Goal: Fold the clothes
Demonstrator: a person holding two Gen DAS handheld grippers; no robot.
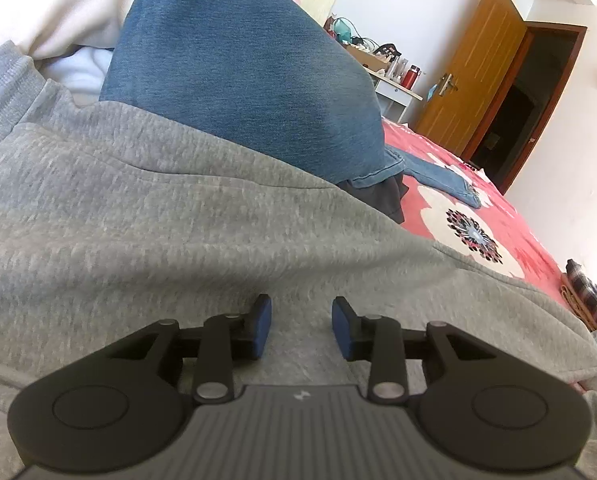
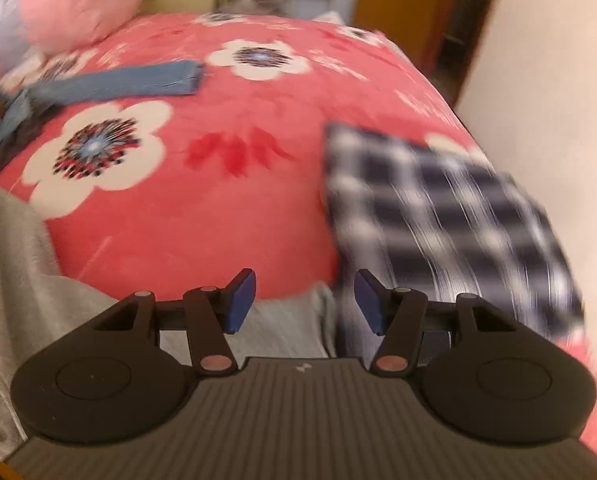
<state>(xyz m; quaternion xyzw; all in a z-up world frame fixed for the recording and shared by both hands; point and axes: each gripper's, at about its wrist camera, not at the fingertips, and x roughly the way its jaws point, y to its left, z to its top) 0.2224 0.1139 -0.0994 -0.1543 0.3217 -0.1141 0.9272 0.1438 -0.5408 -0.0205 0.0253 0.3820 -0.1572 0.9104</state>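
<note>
On a red floral bedspread, a folded navy-and-white checked shirt looks finished. A soft grey knit sweatshirt lies unfolded beneath the left gripper; blue jeans wait behind. The right gripper is also spread, empty.

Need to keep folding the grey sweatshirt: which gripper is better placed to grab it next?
Left, probably. The left gripper sits open right over the grey sweatshirt, fabric between its pads. The right gripper is open over the sweatshirt's edge, facing the checked cloth.
</note>
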